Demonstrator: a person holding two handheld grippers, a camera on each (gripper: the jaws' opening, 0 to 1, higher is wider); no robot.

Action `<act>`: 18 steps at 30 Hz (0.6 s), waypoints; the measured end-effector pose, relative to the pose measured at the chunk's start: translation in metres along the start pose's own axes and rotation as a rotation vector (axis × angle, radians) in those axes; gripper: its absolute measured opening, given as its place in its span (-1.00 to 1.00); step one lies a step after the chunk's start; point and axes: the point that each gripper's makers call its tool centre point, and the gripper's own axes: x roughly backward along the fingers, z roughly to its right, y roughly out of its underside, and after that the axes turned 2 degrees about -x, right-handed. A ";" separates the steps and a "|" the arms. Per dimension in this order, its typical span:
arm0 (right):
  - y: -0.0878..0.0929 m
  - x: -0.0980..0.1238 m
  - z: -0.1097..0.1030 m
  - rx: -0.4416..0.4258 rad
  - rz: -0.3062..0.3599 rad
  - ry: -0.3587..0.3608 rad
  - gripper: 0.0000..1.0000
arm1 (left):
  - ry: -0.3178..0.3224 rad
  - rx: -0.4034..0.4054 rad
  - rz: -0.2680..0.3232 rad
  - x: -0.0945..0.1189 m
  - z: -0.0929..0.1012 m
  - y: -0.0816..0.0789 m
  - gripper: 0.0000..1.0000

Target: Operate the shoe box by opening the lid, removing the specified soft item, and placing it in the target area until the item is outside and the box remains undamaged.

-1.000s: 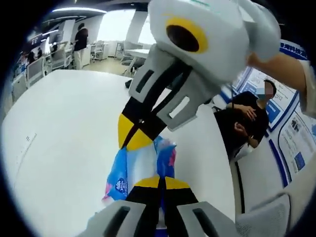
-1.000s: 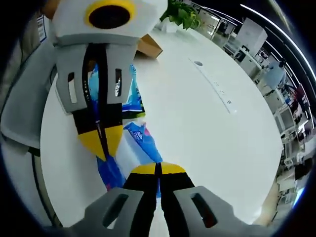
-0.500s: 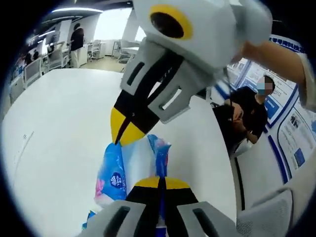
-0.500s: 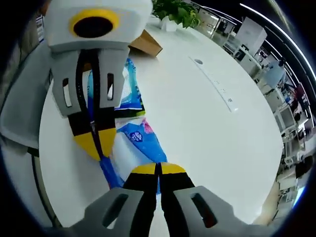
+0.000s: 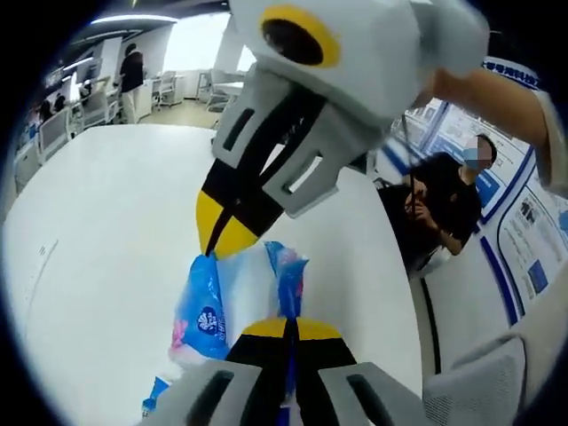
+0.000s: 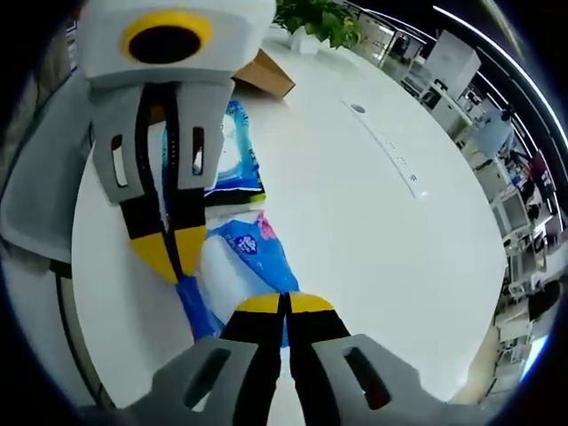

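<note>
Both grippers, the left gripper (image 5: 286, 330) and right gripper (image 6: 286, 306), are pinching the tissue pack (image 6: 253, 262) in pressed-together fingers, lifting it slightly higher above the tabletop (image 6: 355, 222), outside the box.

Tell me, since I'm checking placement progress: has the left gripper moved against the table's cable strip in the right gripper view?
Yes. The left gripper has shifted slightly away from the cable strip, toward the picture's left edge.

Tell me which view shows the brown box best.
The right gripper view. The brown box lies on the white table near the top, beside a green plant, behind the left gripper; part of it is hidden by that gripper. In the left gripper view I cannot make out the box.
</note>
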 end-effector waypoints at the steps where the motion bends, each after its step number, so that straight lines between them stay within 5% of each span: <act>1: 0.000 0.000 0.000 0.000 0.000 0.001 -1.00 | 0.003 -0.001 -0.002 0.000 0.001 0.001 -0.99; 18: -0.005 0.020 0.000 -0.036 -0.011 0.049 -0.73 | -0.061 -0.058 0.020 0.029 0.005 -0.007 -0.71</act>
